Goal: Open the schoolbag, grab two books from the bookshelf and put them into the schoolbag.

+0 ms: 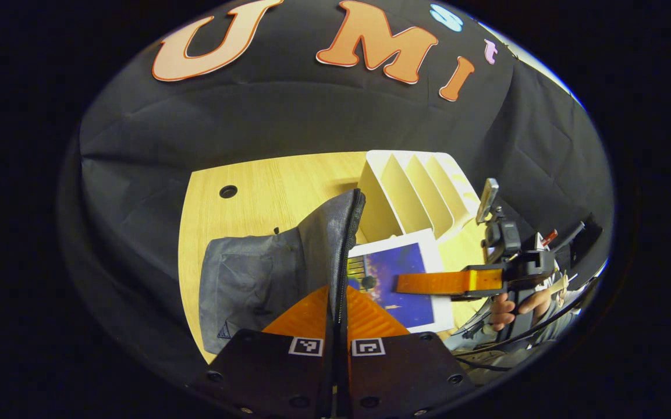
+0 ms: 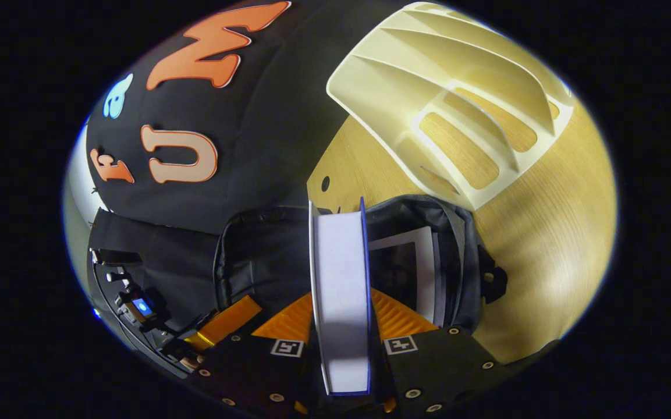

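Note:
In the left gripper view, my left gripper [image 1: 338, 294] is shut on the zipper edge of the grey schoolbag [image 1: 254, 279] and holds the flap up. To its right, my right gripper [image 1: 446, 282] carries a blue-covered book [image 1: 399, 273] at the bag's opening. In the right gripper view, my right gripper [image 2: 341, 305] is shut on that book [image 2: 341, 273], seen edge-on with white pages, over the open schoolbag [image 2: 457, 244]. Another book [image 2: 408, 267] lies inside the bag. The white bookshelf [image 2: 457, 110] stands behind with empty slots.
The bookshelf [image 1: 411, 192] sits at the back right of the wooden table [image 1: 265, 186], which has a small round hole [image 1: 228, 191]. A hand [image 1: 510, 308] holds the right gripper. The left gripper [image 2: 224, 326] appears low left in the right gripper view.

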{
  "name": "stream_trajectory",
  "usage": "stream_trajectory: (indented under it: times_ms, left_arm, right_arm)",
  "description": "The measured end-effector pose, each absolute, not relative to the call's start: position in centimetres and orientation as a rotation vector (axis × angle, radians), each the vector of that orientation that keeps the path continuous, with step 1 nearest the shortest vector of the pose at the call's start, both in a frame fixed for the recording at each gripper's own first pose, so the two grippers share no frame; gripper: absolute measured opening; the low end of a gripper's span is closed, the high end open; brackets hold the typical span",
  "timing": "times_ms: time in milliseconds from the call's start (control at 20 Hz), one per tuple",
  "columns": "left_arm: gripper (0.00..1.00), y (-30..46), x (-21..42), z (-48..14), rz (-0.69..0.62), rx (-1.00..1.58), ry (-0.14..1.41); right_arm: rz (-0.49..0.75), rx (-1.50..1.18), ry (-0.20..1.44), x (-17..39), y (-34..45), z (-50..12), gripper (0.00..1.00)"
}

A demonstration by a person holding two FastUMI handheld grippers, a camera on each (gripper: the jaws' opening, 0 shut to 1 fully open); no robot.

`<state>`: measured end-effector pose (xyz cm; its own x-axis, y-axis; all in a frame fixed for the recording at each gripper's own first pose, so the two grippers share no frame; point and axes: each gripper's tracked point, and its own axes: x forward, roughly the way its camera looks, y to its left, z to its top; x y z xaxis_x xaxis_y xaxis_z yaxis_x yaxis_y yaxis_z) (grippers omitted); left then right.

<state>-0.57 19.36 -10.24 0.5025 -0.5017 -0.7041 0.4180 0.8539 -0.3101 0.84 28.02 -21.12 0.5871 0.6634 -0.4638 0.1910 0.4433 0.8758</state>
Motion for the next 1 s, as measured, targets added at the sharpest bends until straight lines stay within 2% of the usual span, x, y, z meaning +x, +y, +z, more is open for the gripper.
stream_trajectory:
  times_ms: [300,600,700,750,800,850,900,1000]
  left_arm:
    - [0.04,18.1,-1.2,-10.0,-0.582,-0.103,0.871]
    - [0.04,17.4,-1.9,-10.2,-0.596,-0.058,0.868]
    - [0.04,17.7,-1.8,-10.7,-0.578,-0.057,0.871]
    - [0.04,17.7,-1.8,-10.9,-0.573,-0.054,0.872]
    - [0.04,17.8,-1.9,-11.1,-0.566,-0.053,0.872]
    - [0.04,17.7,-1.9,-11.2,-0.565,-0.049,0.871]
    - [0.04,17.8,-2.0,-11.5,-0.560,-0.046,0.871]
    - [0.05,17.5,-2.1,-11.9,-0.557,-0.029,0.872]
  right_arm:
    - [0.364,1.181,0.939,3.0,31.3,-22.4,0.36]
    - [0.331,1.127,0.983,3.1,32.5,-24.4,0.36]
    - [0.289,1.037,1.068,2.1,32.6,-26.3,0.50]
    - [0.285,1.003,1.086,2.0,32.4,-26.9,0.64]
    - [0.276,0.969,1.098,1.7,32.0,-27.2,0.72]
    - [0.261,0.926,1.110,1.1,30.9,-27.1,0.88]
    - [0.244,0.878,1.124,0.4,30.5,-27.5,0.96]
    - [0.220,0.785,1.137,-0.7,29.0,-27.7,0.98]
